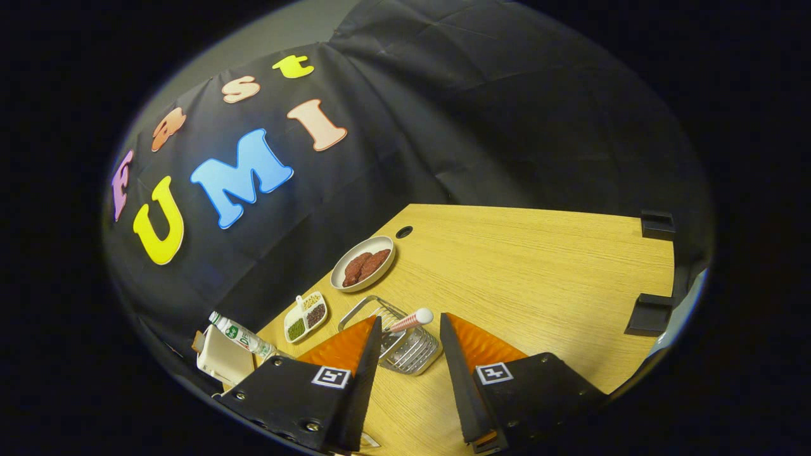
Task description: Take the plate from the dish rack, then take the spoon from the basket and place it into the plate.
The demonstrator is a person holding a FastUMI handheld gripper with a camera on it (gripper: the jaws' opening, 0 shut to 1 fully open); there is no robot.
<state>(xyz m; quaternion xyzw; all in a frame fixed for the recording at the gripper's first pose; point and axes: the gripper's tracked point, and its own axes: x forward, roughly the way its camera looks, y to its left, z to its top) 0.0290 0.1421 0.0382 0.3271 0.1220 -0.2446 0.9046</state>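
Hovering wide open and empty, the gripper (410, 334) lines up on the spoon (410, 320) lying in the wire basket (405, 345), no bare plate near it, so spoon transfer's all left.

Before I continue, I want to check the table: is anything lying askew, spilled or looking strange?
Nothing is spilled or broken. The spoon lies slanted across the wire basket, its handle end sticking past the rim, just ahead of the open gripper. A bottle lies on its side by the table edge.
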